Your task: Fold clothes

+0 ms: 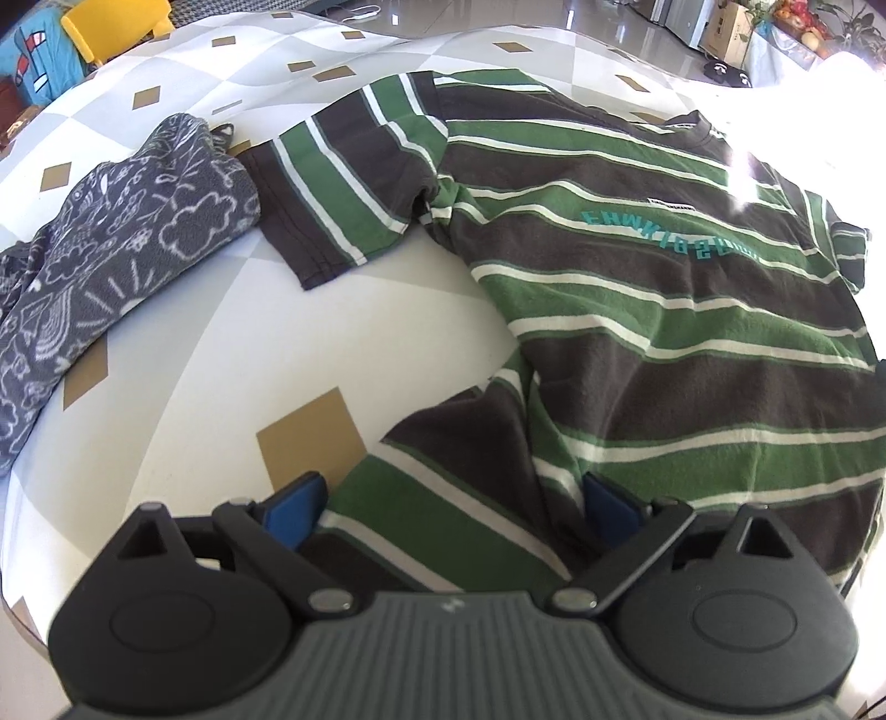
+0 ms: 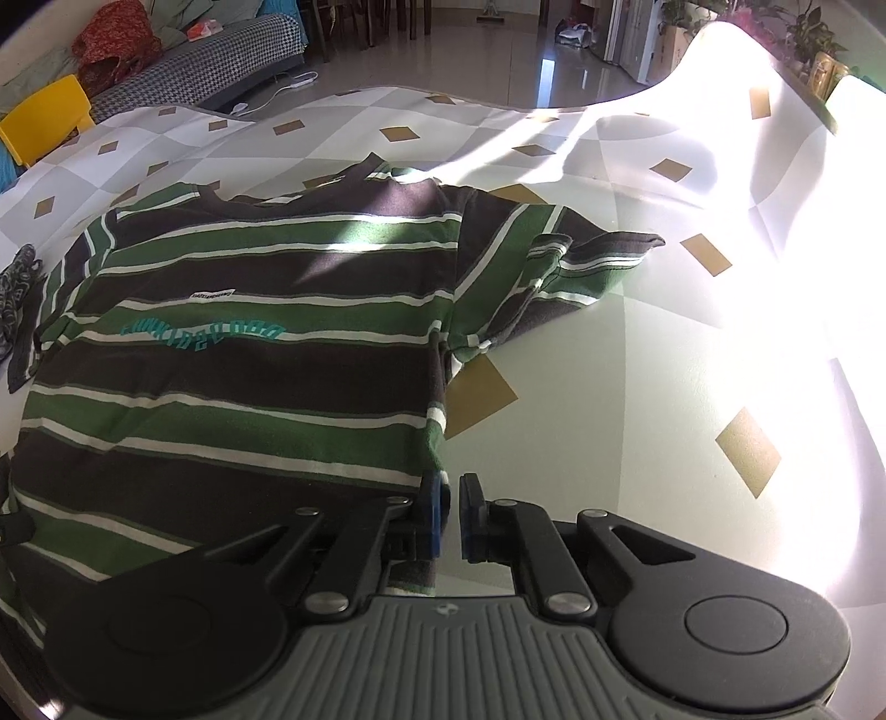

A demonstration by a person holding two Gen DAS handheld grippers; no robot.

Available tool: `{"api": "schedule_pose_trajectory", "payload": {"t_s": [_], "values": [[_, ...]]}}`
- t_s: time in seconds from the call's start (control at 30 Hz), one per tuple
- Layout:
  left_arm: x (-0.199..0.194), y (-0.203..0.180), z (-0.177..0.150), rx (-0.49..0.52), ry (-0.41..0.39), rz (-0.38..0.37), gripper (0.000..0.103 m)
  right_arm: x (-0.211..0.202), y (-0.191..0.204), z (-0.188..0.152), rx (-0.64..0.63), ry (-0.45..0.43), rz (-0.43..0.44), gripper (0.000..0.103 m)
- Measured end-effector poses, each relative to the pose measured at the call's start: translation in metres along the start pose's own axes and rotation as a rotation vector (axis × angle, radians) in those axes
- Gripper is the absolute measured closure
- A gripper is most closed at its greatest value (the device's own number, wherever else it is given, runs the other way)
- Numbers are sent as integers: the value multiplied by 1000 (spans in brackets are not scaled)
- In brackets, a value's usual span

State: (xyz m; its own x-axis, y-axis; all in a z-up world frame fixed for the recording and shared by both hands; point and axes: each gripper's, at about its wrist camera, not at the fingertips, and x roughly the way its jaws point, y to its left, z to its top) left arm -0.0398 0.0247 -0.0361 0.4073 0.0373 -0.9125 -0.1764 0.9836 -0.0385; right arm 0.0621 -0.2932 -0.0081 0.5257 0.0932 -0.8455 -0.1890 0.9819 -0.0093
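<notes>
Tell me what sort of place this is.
Probably a home living room: a sofa strewn with clothes, potted plants by the window, a glossy tiled floor, and a striped T-shirt spread on a patterned mat.

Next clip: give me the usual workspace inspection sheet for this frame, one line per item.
Surface: table under a diamond-patterned cloth, strong sun glare on its right side.
Job's things: striped T-shirt spread flat, front up, lower left hem corner folded over.
Clutter: grey doodle-print garment crumpled beside the left sleeve.
Grippers: left claw open, straddling the hem; right claw nearly closed at the shirt's right hem edge, a slight gap between its pads.
Cables: white cord on the floor beyond.
Surroundings: yellow chair, sofa, plants.
</notes>
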Motion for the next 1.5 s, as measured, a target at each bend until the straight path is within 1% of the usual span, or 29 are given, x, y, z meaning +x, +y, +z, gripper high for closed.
{"api": "schedule_pose_trajectory", "payload": {"t_s": [0.17,0.23,0.33,0.4,0.6,0.83,1.0,1.03,1.07,1.23,1.33,1.5], "values": [[-7,0,-10,-47,-2,26,3,-5,-8,2,33,19,32,95],[-9,-2,-12,-64,-7,33,3,-10,-10,0,41,19,39,93],[-9,-4,-9,-75,-11,40,2,-16,-17,-5,96,32,64,87],[-8,-5,-9,-83,-11,43,1,-19,-19,-12,127,46,82,84],[-6,-11,-8,-93,-9,47,0,-27,-8,-41,154,72,123,79],[-6,-14,-6,-99,-4,49,0,-36,5,-74,183,102,170,77],[-5,-15,-5,-105,-1,52,0,-39,13,-90,184,116,197,76],[-5,-15,-5,-105,-2,53,0,-39,15,-93,185,118,203,75],[-5,-15,-5,-105,-2,54,0,-39,17,-96,185,121,208,71],[-5,-16,-6,-106,-5,56,0,-40,27,-102,158,126,228,69],[-5,-16,-6,-106,-6,57,0,-40,38,-106,114,127,235,69],[-5,-17,-7,-106,-8,63,0,-41,52,-113,42,96,211,68]]}}
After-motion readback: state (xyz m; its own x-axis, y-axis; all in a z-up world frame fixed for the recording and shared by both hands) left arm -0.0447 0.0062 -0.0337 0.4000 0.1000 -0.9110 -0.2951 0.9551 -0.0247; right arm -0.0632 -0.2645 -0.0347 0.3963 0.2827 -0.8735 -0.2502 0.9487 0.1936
